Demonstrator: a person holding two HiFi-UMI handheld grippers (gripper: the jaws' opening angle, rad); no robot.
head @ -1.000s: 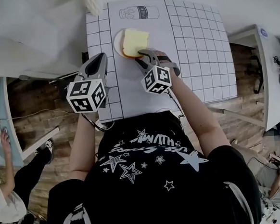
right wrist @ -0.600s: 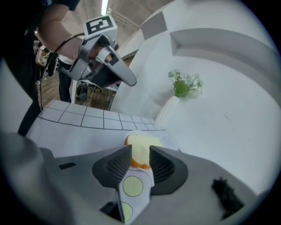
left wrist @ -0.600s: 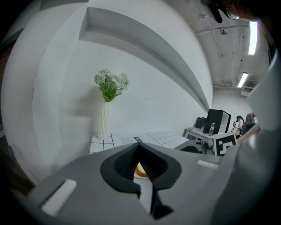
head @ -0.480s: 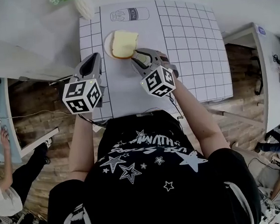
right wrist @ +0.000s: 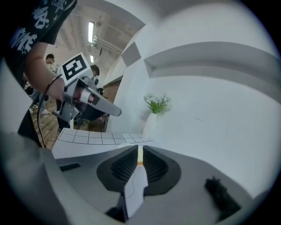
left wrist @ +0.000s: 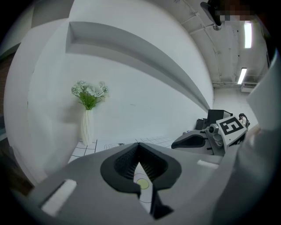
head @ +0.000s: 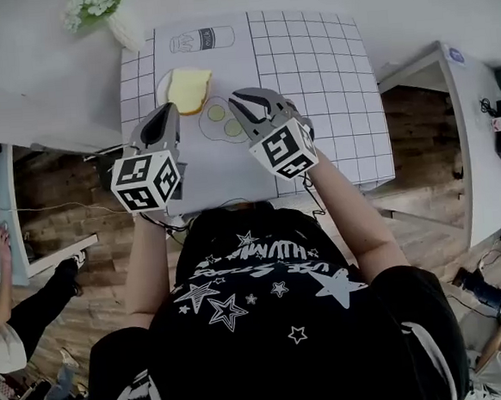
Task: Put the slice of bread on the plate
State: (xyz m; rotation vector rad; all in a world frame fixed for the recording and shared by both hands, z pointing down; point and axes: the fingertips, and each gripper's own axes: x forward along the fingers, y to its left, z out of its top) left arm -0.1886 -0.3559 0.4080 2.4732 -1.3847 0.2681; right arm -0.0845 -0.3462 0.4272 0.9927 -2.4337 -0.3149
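1. Since a second ago, both grippers have drawn back from the plate (head: 163,87) toward the person. The right gripper (head: 247,98) stood wide open at the bread's near edge then and now hangs over the middle of the mat. A drawn outline with two green discs (head: 219,120) that it covered now shows.
2. The slice of bread (head: 192,89) lies flat on the small white plate at the far left of the mat. It covers most of the plate and nothing touches it. We judge the task done as things lie.
3. We expect the slice to be light and soft, easy to dent or tear and likely to shed crumbs. If it needed shifting, we would pinch it gently at a crust edge, where it is firmest. We would not squeeze the crumb in the middle.
4. The right gripper's jaws have just been closing. Its own view shows only a narrow slit between the pads, with nothing between them. They are nearly together and grip nothing.
5. The left gripper (head: 169,111) hovers just beside the plate's near edge, apart from it. Its own view shows the jaw tips meeting, clenched on nothing.
6. Further out, the gridded mat (head: 327,77) carries a drawing of a milk bottle (head: 202,40) at its far edge. A white vase of flowers (head: 121,27) stands beyond its far left corner.
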